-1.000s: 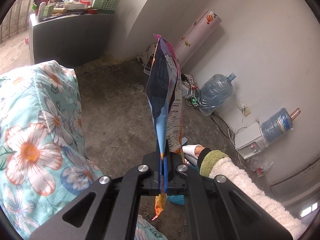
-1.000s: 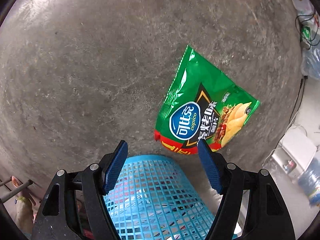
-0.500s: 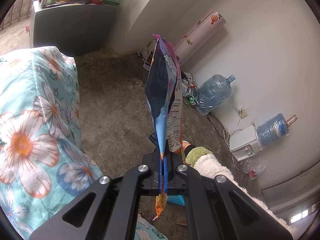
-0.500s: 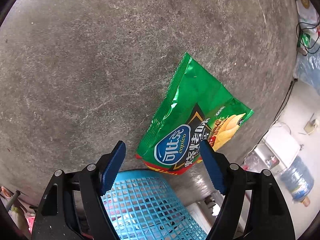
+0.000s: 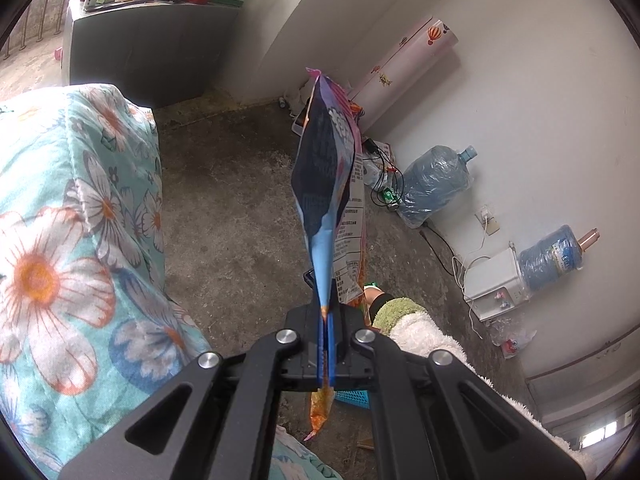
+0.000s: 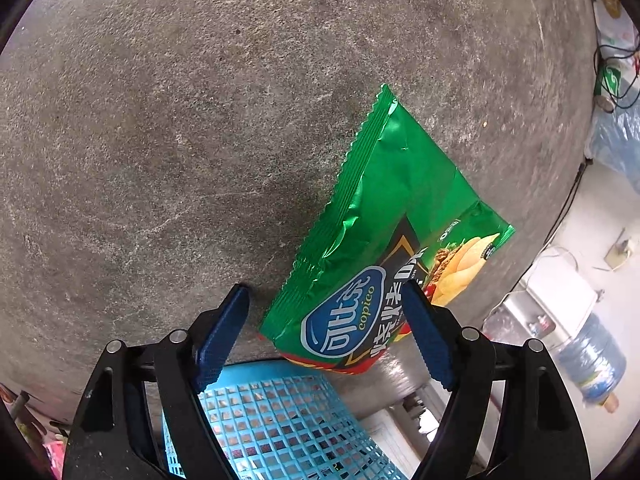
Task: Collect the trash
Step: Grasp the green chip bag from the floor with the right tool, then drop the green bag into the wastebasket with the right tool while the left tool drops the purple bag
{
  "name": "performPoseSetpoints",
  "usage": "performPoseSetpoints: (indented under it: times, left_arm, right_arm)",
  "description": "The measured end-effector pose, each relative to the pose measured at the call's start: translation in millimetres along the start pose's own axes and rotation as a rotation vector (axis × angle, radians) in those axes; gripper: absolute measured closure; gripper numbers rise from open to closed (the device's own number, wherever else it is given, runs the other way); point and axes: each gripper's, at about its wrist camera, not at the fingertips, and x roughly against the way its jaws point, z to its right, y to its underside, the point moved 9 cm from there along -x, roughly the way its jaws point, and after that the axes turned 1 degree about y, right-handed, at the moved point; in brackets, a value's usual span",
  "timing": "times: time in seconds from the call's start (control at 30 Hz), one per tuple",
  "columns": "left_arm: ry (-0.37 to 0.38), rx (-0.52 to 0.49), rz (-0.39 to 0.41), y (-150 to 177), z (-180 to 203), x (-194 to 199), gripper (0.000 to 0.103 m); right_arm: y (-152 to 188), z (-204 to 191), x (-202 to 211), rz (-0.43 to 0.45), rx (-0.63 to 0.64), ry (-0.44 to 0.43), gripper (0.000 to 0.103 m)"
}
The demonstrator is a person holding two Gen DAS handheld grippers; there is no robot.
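A green chip bag (image 6: 392, 200) lies flat on the concrete floor in the right wrist view. My right gripper (image 6: 324, 290) hangs just above it, its jaws closing, with the bag's near end between the blue pads (image 6: 224, 332); neither pad presses on it. A blue mesh basket (image 6: 280, 420) sits below the gripper, near the bag's end. In the left wrist view my left gripper (image 5: 325, 320) is shut on the bottom seam of a blue and purple snack bag (image 5: 324, 168), which stands upright above the fingers. A fluffy sleeve (image 5: 416, 328) reaches in beside it.
A floral quilt (image 5: 60, 240) fills the left side. Along the right wall stand two water jugs (image 5: 436, 184), (image 5: 552, 256), a small white dispenser (image 5: 496, 284) and cables. A grey cabinet (image 5: 132, 48) with clutter stands at the back. The blue basket's edge (image 5: 354, 394) shows under the left gripper.
My right gripper has come down toward the green bag, which now looks larger and lies between the pads. The left gripper still holds the snack bag upright in about the same place.
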Motion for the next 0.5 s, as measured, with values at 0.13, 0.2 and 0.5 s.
performPoseSetpoints:
  times: [0.13,0.2,0.5]
  left_arm:
    - [0.001,0.001,-0.002,-0.3,-0.9,-0.7,0.102]
    - [0.003,-0.001,-0.001,-0.3,-0.8,-0.8,0.102]
    - [0.003,-0.008,0.005,0.4,-2.4,-3.3,0.102]
  right_arm:
    - [2.0,3.6,6.3,-0.004,-0.021,0.013,0.065]
    - [2.1,9.1,6.9,0.004,-0.033,0.023,0.074]
    - [17.9,63.9,104.2,0.328,-0.175,0.006,0.098]
